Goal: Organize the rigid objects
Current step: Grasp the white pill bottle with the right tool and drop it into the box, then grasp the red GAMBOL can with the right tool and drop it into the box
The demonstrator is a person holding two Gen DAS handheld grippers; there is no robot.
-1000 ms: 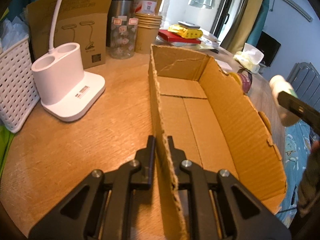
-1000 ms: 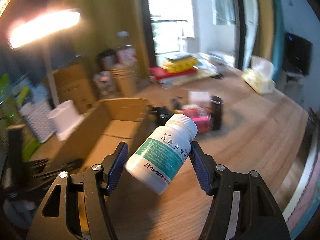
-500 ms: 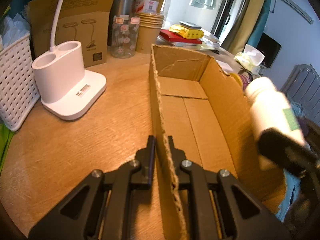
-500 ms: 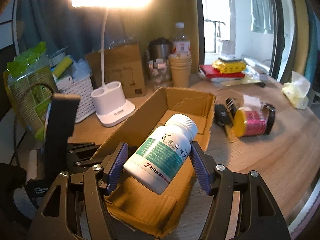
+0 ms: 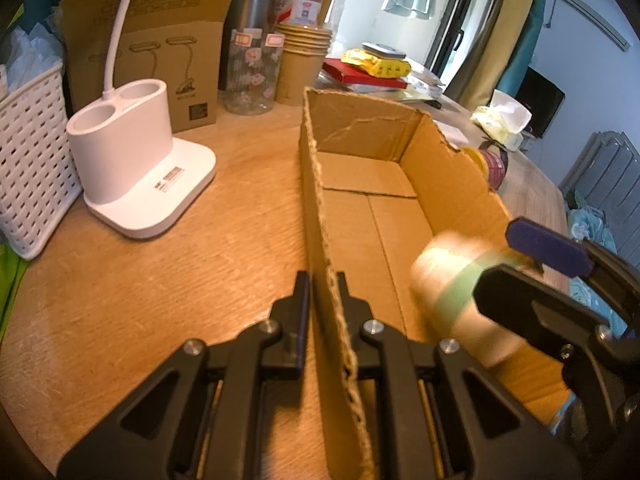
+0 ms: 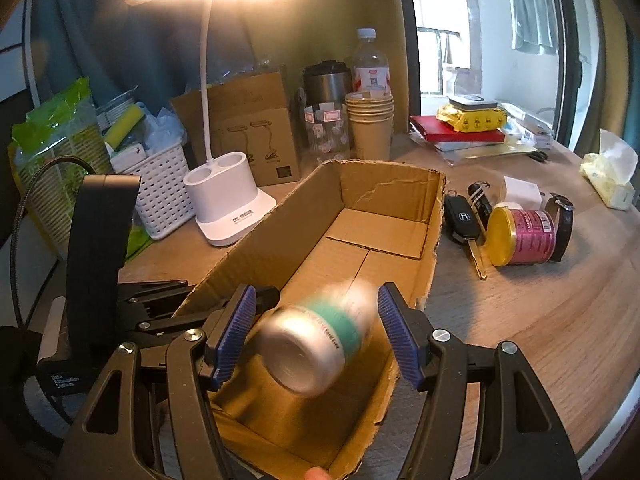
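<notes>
Gaping right tongs (image 6: 314,332) straddle blurred bottle (image 6: 316,340); left tongs (image 5: 322,300) pinch box wall (image 5: 320,216).

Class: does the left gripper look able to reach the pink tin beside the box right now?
Probably not: the left gripper is clamped on the near wall of the box, whose whole width stands between it and the tin.
</notes>
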